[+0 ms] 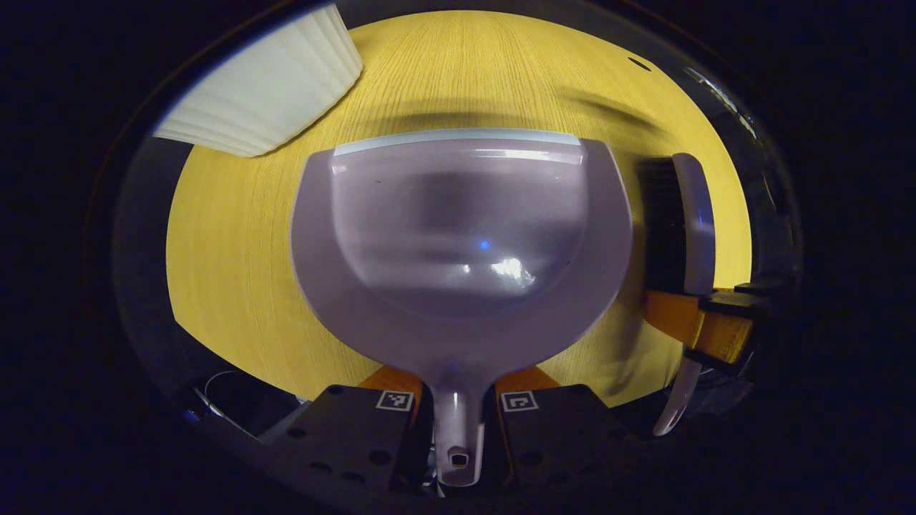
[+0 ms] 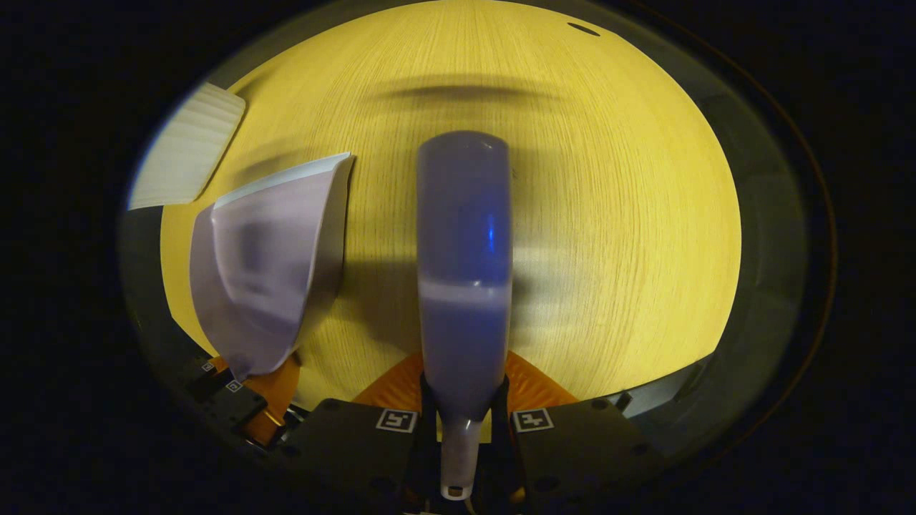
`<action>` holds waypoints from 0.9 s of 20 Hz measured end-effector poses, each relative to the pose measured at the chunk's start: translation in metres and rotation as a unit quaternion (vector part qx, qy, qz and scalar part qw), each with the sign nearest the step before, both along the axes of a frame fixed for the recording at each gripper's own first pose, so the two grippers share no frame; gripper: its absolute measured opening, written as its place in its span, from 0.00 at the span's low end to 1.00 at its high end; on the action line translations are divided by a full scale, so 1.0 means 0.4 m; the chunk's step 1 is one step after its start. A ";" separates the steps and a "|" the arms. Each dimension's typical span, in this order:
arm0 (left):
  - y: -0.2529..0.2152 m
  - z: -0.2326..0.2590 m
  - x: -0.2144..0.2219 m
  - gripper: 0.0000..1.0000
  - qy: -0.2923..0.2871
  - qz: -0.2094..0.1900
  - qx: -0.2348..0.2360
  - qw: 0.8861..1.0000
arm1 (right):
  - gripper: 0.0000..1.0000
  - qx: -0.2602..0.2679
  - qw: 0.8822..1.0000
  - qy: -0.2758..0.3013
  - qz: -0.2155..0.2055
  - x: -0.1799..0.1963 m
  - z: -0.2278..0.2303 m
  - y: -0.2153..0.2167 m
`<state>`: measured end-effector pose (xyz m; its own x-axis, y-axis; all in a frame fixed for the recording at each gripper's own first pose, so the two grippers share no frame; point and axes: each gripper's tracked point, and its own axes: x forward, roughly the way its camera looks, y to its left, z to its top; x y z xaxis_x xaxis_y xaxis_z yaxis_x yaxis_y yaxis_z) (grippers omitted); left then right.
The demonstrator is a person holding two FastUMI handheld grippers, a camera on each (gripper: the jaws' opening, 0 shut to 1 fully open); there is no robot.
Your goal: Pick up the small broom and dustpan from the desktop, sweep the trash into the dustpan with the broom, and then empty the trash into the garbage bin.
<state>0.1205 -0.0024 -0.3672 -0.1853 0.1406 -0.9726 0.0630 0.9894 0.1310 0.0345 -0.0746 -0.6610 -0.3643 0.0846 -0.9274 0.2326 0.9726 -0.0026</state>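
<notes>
Both grippers hung over a yellow wood-grain table (image 2: 608,214): left gripper (image 1: 458,411) clamped the dustpan (image 1: 458,236) handle, right gripper (image 2: 465,422) the broom (image 2: 464,272); white ribbed bin (image 1: 265,86) far left.

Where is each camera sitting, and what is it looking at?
Left gripper view: rides the left gripper, looking along its fingers over the dustpan it clamps.
Right gripper view: rides the right gripper, looking along the broom it clamps.
Shared: dustpan, broom, yellow desktop, white ribbed bin.
</notes>
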 end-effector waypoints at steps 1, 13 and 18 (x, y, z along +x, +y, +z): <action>0.000 -0.001 -0.001 0.29 0.004 0.001 -0.002 1.000 | 0.36 0.001 1.000 0.001 -0.002 0.002 0.004 0.003; -0.019 0.004 -0.026 0.86 0.027 -0.007 -0.028 0.999 | 0.94 -0.002 1.000 0.000 0.000 -0.006 0.036 0.004; -0.017 0.045 -0.037 0.86 -0.004 -0.009 -0.033 0.999 | 0.99 0.004 0.999 -0.030 -0.020 0.001 0.099 0.013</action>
<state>0.1056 -0.0091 -0.3492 -0.1754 0.0798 -0.9813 0.0807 0.9945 0.0664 0.0350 -0.0694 -0.6212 -0.3040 0.1047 -0.9469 0.2705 0.9625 0.0196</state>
